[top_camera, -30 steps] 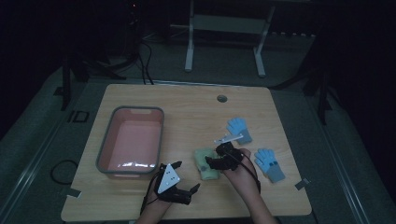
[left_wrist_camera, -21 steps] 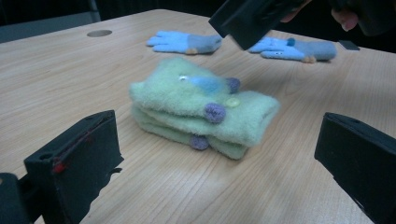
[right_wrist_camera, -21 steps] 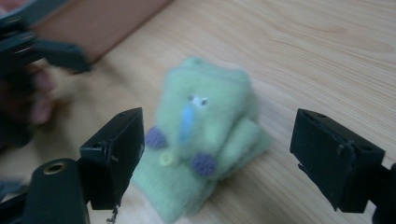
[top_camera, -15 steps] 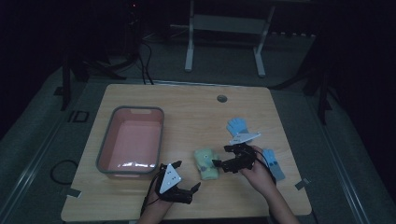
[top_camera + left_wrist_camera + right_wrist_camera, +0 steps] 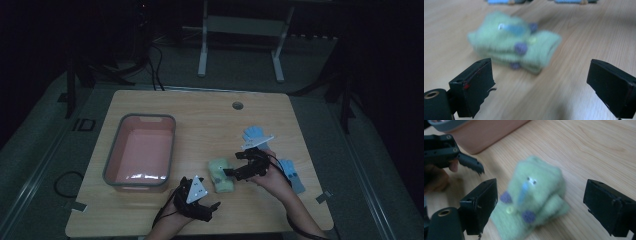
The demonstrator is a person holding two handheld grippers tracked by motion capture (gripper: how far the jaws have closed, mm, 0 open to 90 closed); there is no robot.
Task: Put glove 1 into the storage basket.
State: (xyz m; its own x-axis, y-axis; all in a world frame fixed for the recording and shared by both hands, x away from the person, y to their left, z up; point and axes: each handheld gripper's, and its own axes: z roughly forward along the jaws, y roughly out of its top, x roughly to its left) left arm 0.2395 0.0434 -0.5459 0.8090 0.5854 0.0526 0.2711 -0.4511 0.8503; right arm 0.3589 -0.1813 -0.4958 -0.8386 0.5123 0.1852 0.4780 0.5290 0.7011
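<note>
The room is very dark, w/ light falling mostly on the desk, which has a pale wood top, rounded corners & a small round hole near its far edge. The floor around it is grey-green, like carpet. Behind the desk stands a light metal frame on two legs. Black cables run over the floor at the far left, & one cable loop lies beside the desk's left side. A dark stand is at the left.
</note>
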